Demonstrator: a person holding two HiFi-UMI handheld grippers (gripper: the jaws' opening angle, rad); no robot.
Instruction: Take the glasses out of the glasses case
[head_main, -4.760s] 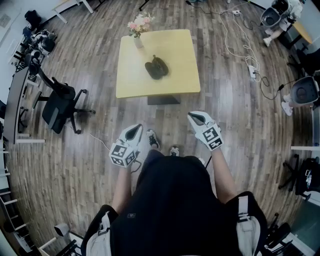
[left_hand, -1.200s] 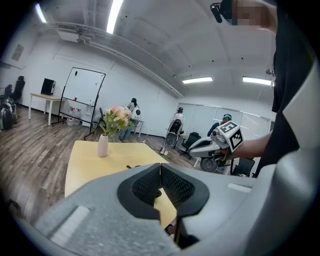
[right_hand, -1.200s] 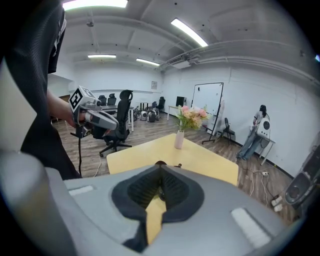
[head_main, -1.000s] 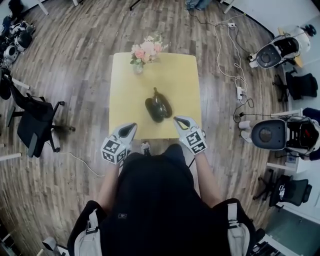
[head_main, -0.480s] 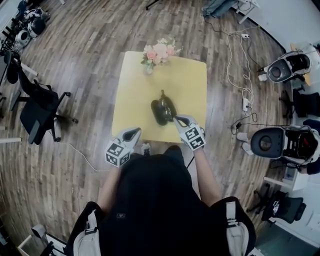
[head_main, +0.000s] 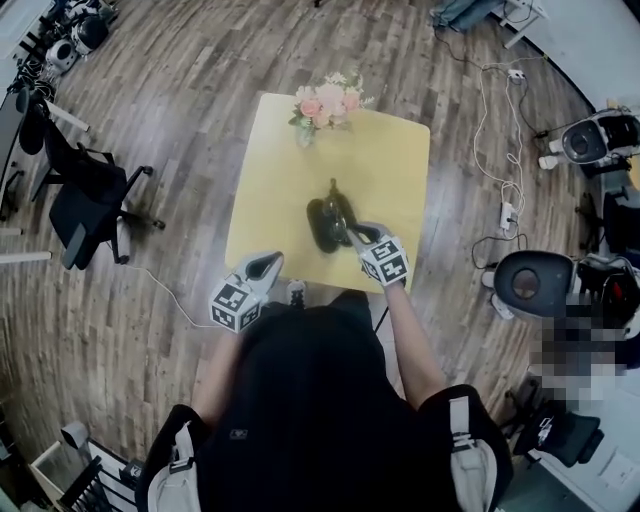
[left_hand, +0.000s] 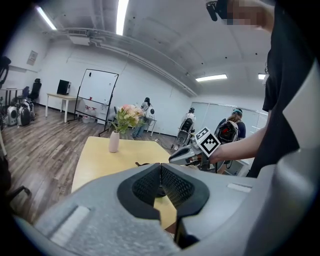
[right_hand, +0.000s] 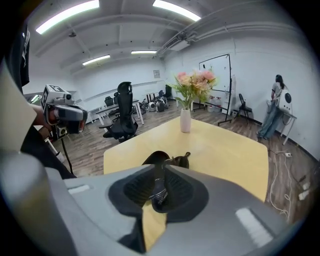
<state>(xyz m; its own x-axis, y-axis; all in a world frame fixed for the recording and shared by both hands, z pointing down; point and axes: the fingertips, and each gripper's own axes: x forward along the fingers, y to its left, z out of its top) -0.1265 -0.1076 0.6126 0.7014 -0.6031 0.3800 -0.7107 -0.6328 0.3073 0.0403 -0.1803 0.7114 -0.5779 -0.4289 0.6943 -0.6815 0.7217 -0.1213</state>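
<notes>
1. Here's the right claw (head_main: 352, 233), nosing in at the 5 o'clock end of the glasses case (head_main: 325, 222). Its jaws have just been opening and stand a little apart. The dark near end of the case shows in the gap, but I see no pinch, so call it released.
2. Over at the 7 o'clock corner, the left claw (head_main: 264, 262) hangs just off the surface (head_main: 270, 180). It's clenched pad to pad on nothing and well apart from the case.
3. The case lies dark on the yellow top, nearer the 6 o'clock edge. A vase of flowers (head_main: 318, 108) stands far up at 12 o'clock. I can't pick out the glasses, so my read is they're inside and the task has barely begun.
4. First risk: nothing braces the case. If one claw bites one end and lifts, the whole case may come up or swing round instead of opening.
5. Second risk: that 6 o'clock edge is close. A tug toward the person could drag the case over it and onto the floor.
6. Third risk: the bite is shallow, on a smooth, rounded shell. The jaws could slip off, or close too deep and squeeze whatever lies under the lid.
7. The vase looks too far away to matter unless the case gets shoved hard toward 12 o'clock.
</notes>
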